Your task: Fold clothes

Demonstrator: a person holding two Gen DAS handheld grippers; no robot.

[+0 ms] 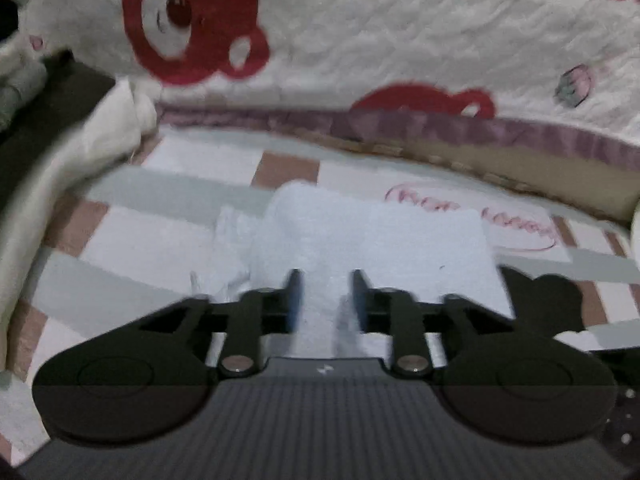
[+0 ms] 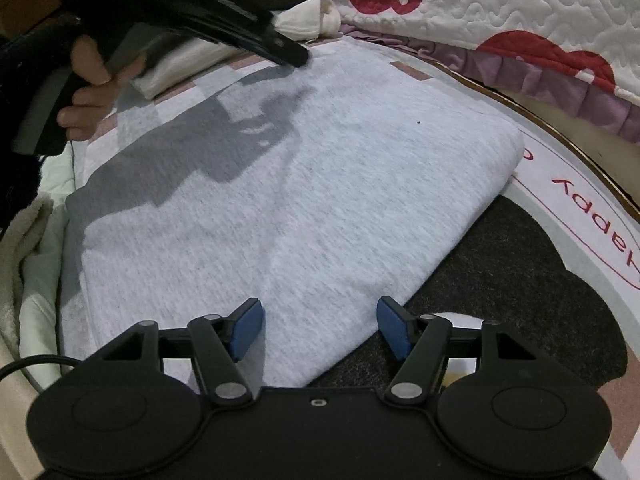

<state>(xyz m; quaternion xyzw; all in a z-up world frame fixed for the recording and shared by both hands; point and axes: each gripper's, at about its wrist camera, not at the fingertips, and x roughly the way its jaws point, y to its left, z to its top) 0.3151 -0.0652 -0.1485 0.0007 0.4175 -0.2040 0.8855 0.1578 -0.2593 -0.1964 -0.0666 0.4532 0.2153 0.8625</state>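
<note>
You have one light heather-grey knit garment (image 2: 304, 184) lying flat on the checked pink, white and pale green sheet, already folded into a thick, roughly rectangular stack. Its rounded folded edge runs along the right side, partly overlapping a dark bear-shaped patch. From your left wrist view the same garment (image 1: 360, 240) is blurred, with a looser, rumpled bit at its left.

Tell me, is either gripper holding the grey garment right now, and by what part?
Neither. The right gripper is open over the near edge of the folded grey garment. The left gripper is open too, fabric only lying between its fingers.
</note>
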